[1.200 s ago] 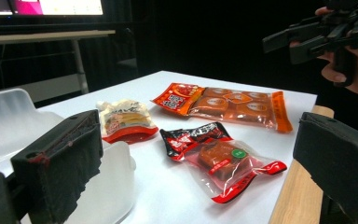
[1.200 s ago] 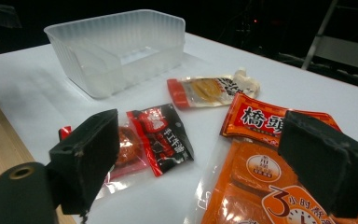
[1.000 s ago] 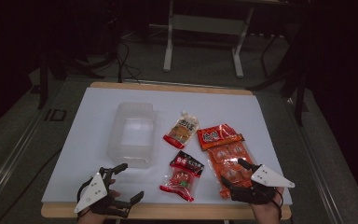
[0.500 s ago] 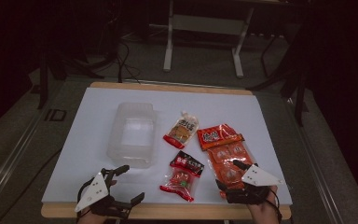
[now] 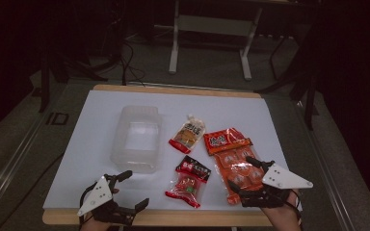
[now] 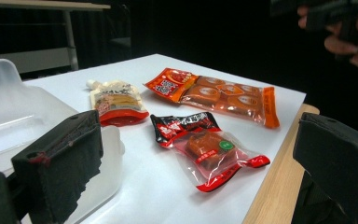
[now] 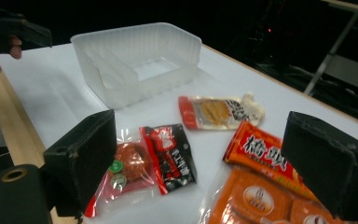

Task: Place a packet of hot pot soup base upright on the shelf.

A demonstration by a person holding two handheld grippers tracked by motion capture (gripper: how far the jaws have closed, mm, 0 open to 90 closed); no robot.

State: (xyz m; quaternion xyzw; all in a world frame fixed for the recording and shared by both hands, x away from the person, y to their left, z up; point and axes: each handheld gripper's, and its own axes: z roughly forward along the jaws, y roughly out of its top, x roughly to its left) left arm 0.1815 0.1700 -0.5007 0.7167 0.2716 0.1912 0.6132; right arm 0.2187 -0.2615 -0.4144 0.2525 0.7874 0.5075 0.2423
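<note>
Right gripper [image 5: 244, 174] has drawn back toward the near table edge since the earlier frames; jaws wide apart, holding nothing, hovering over the near end of the orange snack pack [image 5: 232, 161]. Left gripper [image 5: 132, 189] unchanged at the near edge, jaws wide apart, empty. Clear container [image 5: 137, 138] unmoved.

3 snack packets: 1 orange packet [image 5: 233, 161], 1 red packet [image 5: 189, 181], 1 pale pouch [image 5: 188, 134]; 1 clear plastic tub [image 5: 137, 138]; 2 tools
</note>
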